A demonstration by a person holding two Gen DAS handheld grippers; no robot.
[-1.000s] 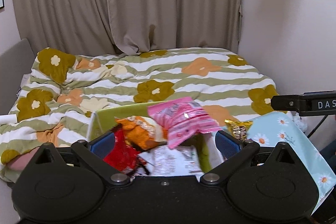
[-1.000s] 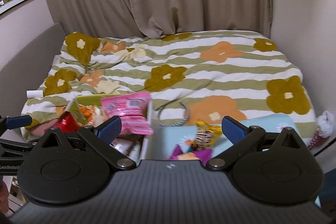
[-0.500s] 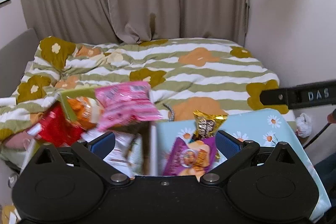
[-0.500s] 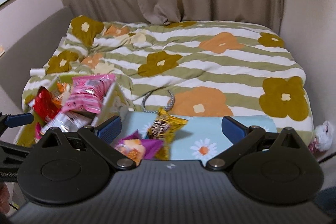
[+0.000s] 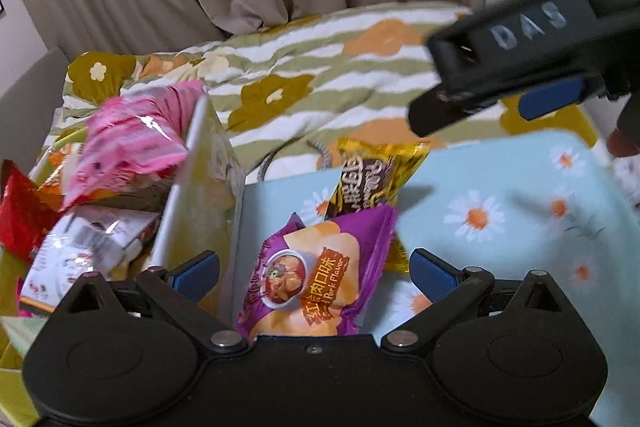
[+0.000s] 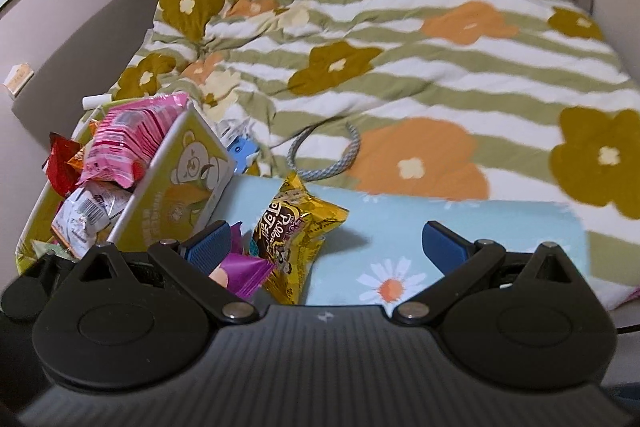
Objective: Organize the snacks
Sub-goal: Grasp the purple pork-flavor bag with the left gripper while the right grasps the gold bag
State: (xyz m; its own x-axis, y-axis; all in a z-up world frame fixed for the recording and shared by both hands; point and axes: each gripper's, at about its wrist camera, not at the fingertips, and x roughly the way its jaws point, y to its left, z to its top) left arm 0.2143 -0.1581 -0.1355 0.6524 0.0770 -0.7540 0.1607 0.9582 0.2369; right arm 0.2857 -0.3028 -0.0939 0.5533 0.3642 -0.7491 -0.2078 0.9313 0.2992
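Right gripper [image 5: 520, 67] reads "DAS" — purple packet [image 5: 316, 275], "Pork Flavor".

Bare daisy cloth [image 6: 500, 227] right of gold packet [image 6: 296, 223], green box wall [image 6: 180, 187] blocking left

Black plastic claw [image 5: 314, 273] bodies, blue ribbed pads [image 5: 434, 275], silver pivot screws [image 5: 224, 338], white "DAS" lettering [image 5: 528, 25] on one side.

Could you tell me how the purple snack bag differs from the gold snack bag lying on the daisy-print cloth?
The purple snack bag shows food artwork; the gold snack bag shows dark lettering. Purple lies nearer the left gripper, gold farther back, partly under it. Both are sealed and outside the green box.
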